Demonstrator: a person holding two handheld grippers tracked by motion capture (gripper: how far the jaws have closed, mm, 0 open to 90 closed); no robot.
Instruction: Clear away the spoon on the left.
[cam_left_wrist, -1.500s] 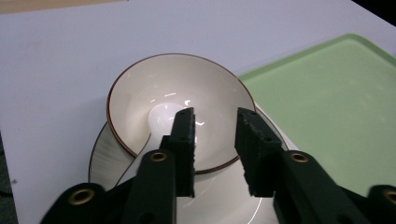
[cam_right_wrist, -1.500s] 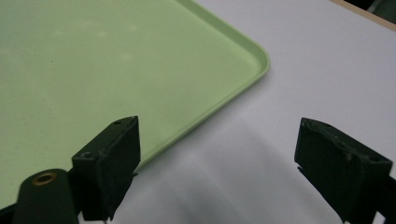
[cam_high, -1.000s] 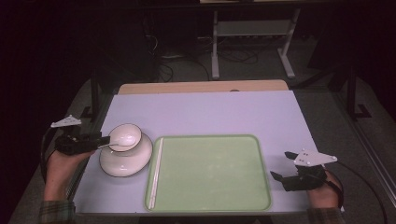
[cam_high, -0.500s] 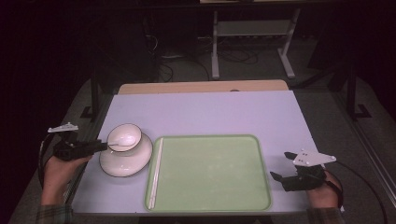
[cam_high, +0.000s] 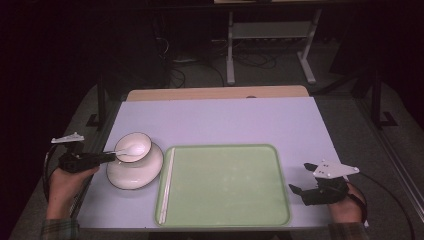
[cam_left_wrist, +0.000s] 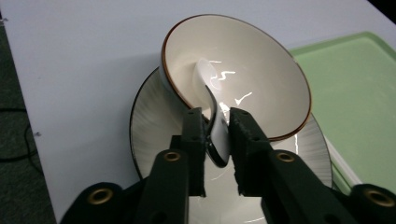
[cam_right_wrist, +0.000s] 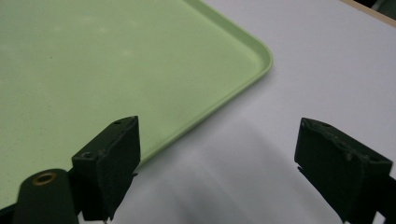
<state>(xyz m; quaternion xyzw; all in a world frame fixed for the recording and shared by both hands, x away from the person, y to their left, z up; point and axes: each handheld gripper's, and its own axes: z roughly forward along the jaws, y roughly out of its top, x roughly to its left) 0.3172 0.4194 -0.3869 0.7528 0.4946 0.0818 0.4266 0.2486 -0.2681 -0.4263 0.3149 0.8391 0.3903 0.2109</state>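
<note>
From the high view, the left gripper (cam_high: 111, 156) is reaching in from the left edge and its jaws have just been closing on the handle of the white ceramic spoon (cam_high: 129, 150). That spoon is lying in the small cream bowl with a brown rim (cam_high: 134, 146), which is sitting tilted on the white ribbed plate (cam_high: 134, 170) at the near left of the table. The right gripper (cam_high: 301, 176) is resting at the near right, just beside the pale green plastic tray (cam_high: 225, 187), jaws spread wide and holding nothing. A white pair of chopsticks (cam_high: 167, 185) is lying along the tray's left side.

My read: the grasp is being made, but the lift is not yet done, so the spoon, the bowl and the plate are all waiting to be moved, and the tray is carrying nothing but the chopsticks.

In the left gripper view, the 2 black jaws are standing narrow with the spoon (cam_left_wrist: 215, 116) handle between them, the pads pressing its sides, the bowl (cam_left_wrist: 261, 79) leaning on the plate (cam_left_wrist: 149, 121).

In the right gripper view, the jaws are standing far apart over the pale lilac tabletop (cam_right_wrist: 327, 65), the tray's (cam_right_wrist: 116, 70) rounded corner just ahead.

The tabletop (cam_high: 225, 120) is showing a wooden strip (cam_high: 215, 93) along its far edge; beyond, the room is dark, with a metal stand (cam_high: 270, 45) and cables on the floor.
</note>
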